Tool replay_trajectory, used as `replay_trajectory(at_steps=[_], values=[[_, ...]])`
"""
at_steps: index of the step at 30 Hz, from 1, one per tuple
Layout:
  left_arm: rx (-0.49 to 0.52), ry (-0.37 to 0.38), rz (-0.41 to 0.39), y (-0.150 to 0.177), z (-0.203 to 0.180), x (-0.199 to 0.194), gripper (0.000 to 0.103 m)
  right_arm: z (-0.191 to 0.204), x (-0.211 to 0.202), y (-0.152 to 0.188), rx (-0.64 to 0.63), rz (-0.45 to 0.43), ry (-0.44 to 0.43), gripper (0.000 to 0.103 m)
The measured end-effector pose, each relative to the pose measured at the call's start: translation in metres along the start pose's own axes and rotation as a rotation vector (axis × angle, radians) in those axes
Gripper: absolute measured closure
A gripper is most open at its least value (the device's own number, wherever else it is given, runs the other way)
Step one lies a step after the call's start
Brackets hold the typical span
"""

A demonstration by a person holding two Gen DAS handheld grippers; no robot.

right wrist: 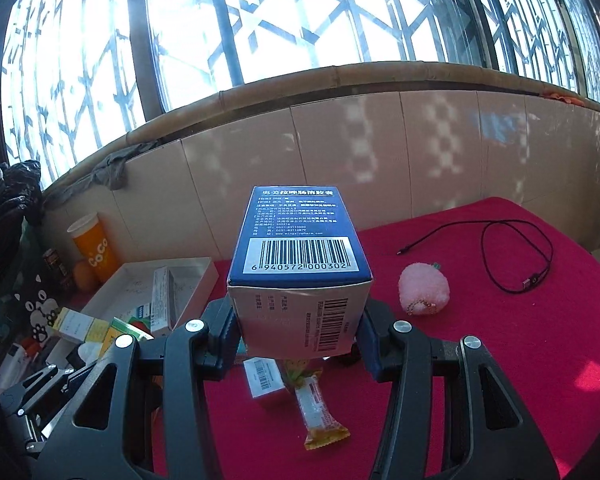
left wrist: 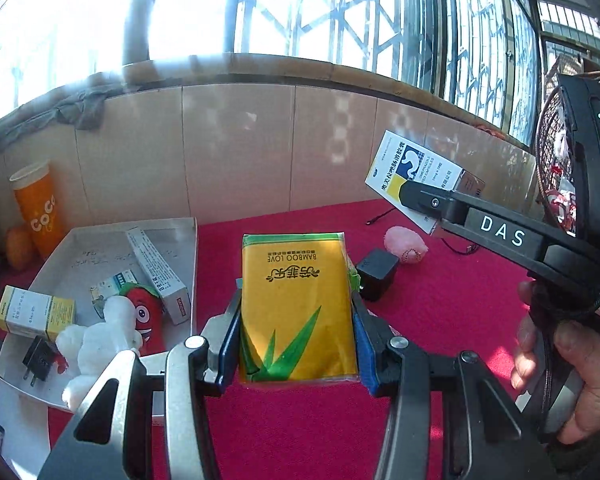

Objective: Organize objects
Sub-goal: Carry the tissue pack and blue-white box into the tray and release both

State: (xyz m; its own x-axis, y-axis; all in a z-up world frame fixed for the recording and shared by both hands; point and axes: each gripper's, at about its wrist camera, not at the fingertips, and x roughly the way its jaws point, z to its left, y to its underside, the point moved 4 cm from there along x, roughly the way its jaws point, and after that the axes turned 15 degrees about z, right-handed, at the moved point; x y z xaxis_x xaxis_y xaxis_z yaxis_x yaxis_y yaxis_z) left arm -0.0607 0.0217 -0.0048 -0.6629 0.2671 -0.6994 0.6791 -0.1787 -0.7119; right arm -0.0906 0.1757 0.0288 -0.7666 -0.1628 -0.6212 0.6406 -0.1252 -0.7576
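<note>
1. In the left wrist view, the left gripper (left wrist: 298, 320) was closed partway on a yellow tissue pack (left wrist: 298, 300), its blue pads pressing both long sides at the centre of the frame.
2. The pack was lifted clear of the red cloth (left wrist: 440, 320), which showed beneath it.
3. At the upper right of that view, the right gripper (left wrist: 416, 200) clamped a medicine box (left wrist: 412, 168) in the air, tilted, with a hand (left wrist: 560, 364) on its handle at the right edge.
4. In the right wrist view, the box (right wrist: 298, 264) filled the centre, barcode side up, with the right gripper (right wrist: 298, 340) partway closed and its pads pressed on both sides of the box.
5. A white tray (left wrist: 100, 248) lay at the left of the left wrist view, holding small cartons, a long white box (left wrist: 158, 276), a black plug (left wrist: 38, 358), a red chilli toy (left wrist: 146, 316) and a white plush (left wrist: 96, 344).
6. An orange cup (left wrist: 38, 208) stood beyond the tray, near the tiled wall.
7. A pink pompom (left wrist: 406, 242) and a black cube (left wrist: 376, 274) lay on the cloth just right of the pack.
8. In the right wrist view, a black cable (right wrist: 516, 256) curled on the cloth at the right.
9. A snack bar (right wrist: 320, 412) lay on the cloth under the box.
</note>
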Motion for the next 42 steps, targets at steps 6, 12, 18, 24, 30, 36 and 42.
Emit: replay_trajectory(at_steps=[6, 12, 18, 24, 30, 36, 42], values=[[-0.043, -0.015, -0.019, -0.002, 0.020, -0.006, 0.055, 0.018, 0.003, 0.003, -0.038, 0.014, -0.015, 0.054], [-0.103, -0.031, -0.042, -0.004, 0.046, -0.014, 0.055, 0.038, 0.008, 0.007, -0.085, 0.032, -0.029, 0.054], [-0.150, -0.042, -0.055, -0.003, 0.068, -0.019, 0.055, 0.058, 0.012, 0.011, -0.129, 0.045, -0.040, 0.054], [-0.207, -0.061, -0.063, 0.001, 0.095, -0.022, 0.055, 0.081, 0.017, 0.013, -0.175, 0.060, -0.055, 0.054], [-0.259, -0.084, -0.063, 0.006, 0.123, -0.024, 0.055, 0.105, 0.025, 0.014, -0.218, 0.078, -0.069, 0.054], [-0.327, -0.107, -0.061, 0.012, 0.157, -0.025, 0.055, 0.136, 0.037, 0.018, -0.269, 0.112, -0.105, 0.054], [-0.381, -0.149, -0.050, 0.007, 0.196, -0.022, 0.055, 0.162, 0.056, 0.022, -0.308, 0.158, -0.130, 0.054]])
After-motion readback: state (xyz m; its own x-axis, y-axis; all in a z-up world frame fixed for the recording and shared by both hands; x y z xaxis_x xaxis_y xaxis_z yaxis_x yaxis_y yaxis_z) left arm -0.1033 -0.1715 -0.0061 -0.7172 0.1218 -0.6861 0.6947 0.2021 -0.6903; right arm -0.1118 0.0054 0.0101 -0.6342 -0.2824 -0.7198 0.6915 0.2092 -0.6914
